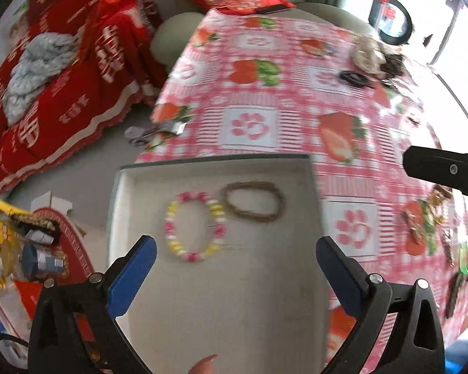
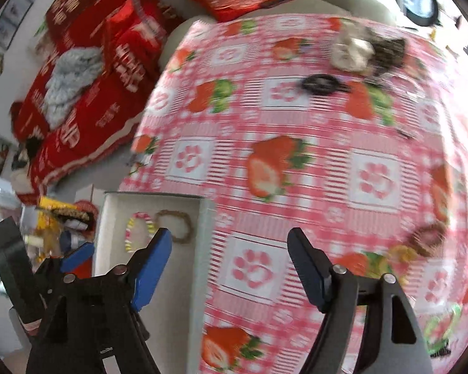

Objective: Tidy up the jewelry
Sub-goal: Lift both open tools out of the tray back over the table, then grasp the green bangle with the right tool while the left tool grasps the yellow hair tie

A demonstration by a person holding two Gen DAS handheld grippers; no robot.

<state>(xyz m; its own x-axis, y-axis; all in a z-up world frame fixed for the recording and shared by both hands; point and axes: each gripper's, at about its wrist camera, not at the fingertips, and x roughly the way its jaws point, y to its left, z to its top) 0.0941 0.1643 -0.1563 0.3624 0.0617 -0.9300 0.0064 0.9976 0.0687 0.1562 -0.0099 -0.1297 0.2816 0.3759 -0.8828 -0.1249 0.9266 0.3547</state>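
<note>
My left gripper [image 1: 235,249] hangs open and empty over a shallow white tray [image 1: 215,163] at the table's left edge. In the tray lie a pink, yellow and white bead bracelet [image 1: 193,227] and, touching its right side, a brown braided bracelet [image 1: 254,201]. My right gripper [image 2: 231,237] is open too, with nothing between its blue pads, above the strawberry tablecloth just right of the tray [image 2: 204,249]. On the cloth to its right lie a dark brown bracelet [image 2: 427,238] and a yellow piece [image 2: 402,254], blurred.
Far across the table sit a black hair tie [image 2: 321,84] and a heap of pale and dark pieces [image 2: 355,50]. More clips and a green piece [image 1: 466,261] lie along the right edge. A red-covered sofa [image 1: 62,93] and floor clutter [image 1: 31,249] stand to the left.
</note>
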